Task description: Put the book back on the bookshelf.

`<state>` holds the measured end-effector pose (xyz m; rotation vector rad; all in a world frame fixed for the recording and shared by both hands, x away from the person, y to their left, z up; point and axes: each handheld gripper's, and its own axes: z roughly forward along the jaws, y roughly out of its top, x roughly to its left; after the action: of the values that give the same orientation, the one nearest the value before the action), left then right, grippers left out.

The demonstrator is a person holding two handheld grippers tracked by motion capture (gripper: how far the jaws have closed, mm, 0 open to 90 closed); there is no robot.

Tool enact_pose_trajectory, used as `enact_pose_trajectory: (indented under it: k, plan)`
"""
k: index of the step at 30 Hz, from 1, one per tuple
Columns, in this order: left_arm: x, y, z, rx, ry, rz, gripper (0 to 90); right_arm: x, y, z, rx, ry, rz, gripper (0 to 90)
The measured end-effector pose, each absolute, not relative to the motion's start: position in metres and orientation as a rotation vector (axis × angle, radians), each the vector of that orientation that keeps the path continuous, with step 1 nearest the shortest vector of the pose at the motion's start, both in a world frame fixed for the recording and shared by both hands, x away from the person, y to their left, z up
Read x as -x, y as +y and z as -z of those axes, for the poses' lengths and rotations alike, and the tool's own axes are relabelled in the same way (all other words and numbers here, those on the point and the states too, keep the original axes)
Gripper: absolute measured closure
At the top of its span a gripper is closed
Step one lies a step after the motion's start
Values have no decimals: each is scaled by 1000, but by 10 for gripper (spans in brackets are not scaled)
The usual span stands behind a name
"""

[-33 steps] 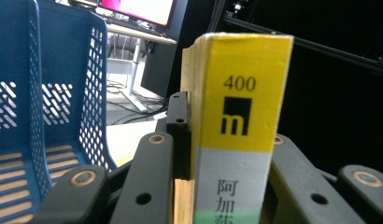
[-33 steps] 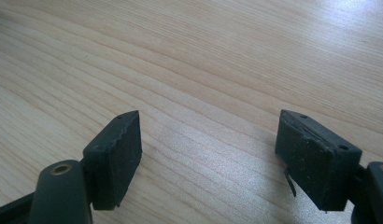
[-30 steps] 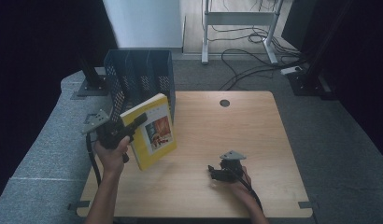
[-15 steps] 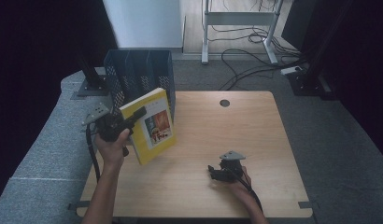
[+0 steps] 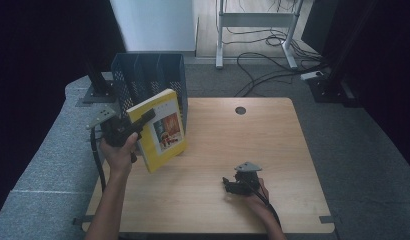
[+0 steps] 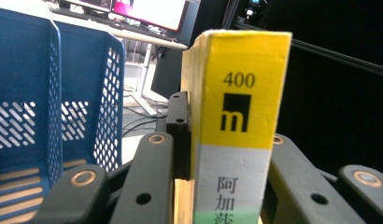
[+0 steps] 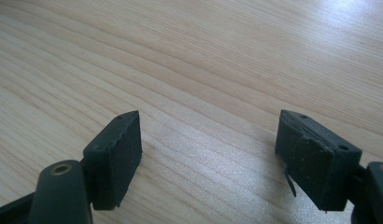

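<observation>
A: Pale wood grain runs across the table (image 5: 273, 150), with grey carpet around it. Nearest the person, what do you make out?

B: Close to the near edge, the right gripper (image 5: 232, 186) lies low on the wood under the person's hand. From above I cannot read its jaws well.

A: The right gripper view settles that. The right gripper's (image 7: 206, 154) two black pads stand well apart with bare wood between them, so the jaws are open and hold nothing.

B: Farther up and to the left, the left gripper (image 5: 138, 125) holds a yellow book (image 5: 160, 131) lifted off the table, tilted, with its picture cover facing the camera.

A: The left gripper view gives what the high view cannot: the book's (image 6: 236, 116) spine, seen head on, with "400", a black square bearing an "m", and Chinese characters lower down on a white band. The jaws press on both sides of the book, clamped on it.

B: And behind?

A: A blue mesh file organizer (image 5: 150, 75) stands at the table's far left corner, just behind the book. From above I see its upright dividers; in the left gripper view the file organizer (image 6: 54, 107) sits left of the book, its perforated walls and slotted floor plain.

B: Farthest off, a white desk frame (image 5: 258, 25) and loose cables (image 5: 268, 60) lie on the floor.
</observation>
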<state>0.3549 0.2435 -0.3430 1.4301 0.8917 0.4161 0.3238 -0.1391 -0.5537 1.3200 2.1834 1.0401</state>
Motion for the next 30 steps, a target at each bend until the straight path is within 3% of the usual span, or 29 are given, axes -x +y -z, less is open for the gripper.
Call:
enact_pose_trajectory:
  k: [30]
  plan:
    - [-385,247,322,-1383,962,-468,749,-324,-139,554,-1314,2183,-1033,224]
